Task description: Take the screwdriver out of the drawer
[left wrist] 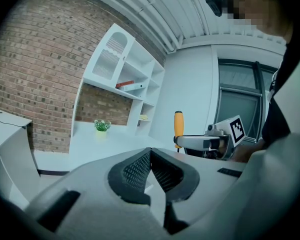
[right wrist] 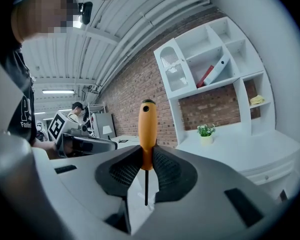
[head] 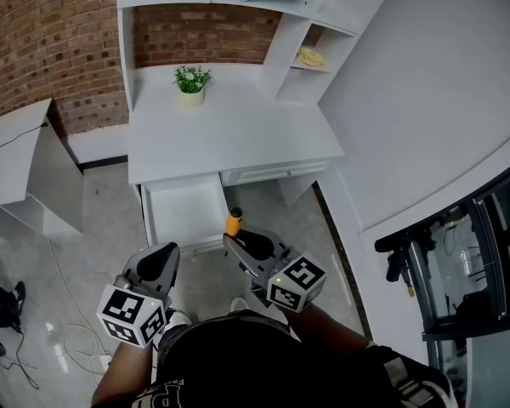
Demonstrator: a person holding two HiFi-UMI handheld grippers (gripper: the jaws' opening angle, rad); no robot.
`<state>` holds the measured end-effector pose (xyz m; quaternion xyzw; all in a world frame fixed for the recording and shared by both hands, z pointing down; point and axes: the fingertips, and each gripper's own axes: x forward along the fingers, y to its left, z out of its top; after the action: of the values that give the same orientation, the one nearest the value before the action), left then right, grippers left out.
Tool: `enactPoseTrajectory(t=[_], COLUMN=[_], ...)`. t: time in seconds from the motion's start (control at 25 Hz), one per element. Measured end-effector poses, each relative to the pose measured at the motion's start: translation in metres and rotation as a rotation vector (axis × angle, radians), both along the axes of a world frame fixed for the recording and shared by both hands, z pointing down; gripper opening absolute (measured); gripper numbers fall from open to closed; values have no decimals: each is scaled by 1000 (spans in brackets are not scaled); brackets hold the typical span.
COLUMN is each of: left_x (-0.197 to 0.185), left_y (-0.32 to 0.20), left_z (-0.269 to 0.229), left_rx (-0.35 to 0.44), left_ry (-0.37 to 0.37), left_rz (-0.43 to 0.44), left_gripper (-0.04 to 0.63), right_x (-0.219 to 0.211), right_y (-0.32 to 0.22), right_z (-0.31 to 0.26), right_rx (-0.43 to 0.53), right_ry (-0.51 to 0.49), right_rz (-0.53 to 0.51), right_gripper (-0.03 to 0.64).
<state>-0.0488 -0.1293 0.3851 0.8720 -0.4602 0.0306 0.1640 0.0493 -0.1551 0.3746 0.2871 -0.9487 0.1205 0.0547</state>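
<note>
Between the right gripper's clamped jaws the orange-handled screwdriver stands upright, pinched only at the handle's base — a jolt might tip it loose. Left gripper, at nine o'clock, is closed on nothing; the pulled-out drawer sits at ten.

I saw a small potted plant at twelve o'clock, standing on the white desk, with the brick wall behind. A yellow item lay on a shelf at one o'clock. Cables trailed across the floor at eight o'clock.
</note>
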Motion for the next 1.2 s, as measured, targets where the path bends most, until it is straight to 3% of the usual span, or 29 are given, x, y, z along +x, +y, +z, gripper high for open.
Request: enactPoseTrajectory(t=[1.2], left_x=[20], left_y=[0], left_z=[-2], left_rx=[-5], left_ry=[-50], left_rz=[-34], left_gripper=[17], right_x=[19], right_y=[0], right_z=[-1], right_rx=[12], right_ry=[-24], right_rz=[-52], right_gripper=[74])
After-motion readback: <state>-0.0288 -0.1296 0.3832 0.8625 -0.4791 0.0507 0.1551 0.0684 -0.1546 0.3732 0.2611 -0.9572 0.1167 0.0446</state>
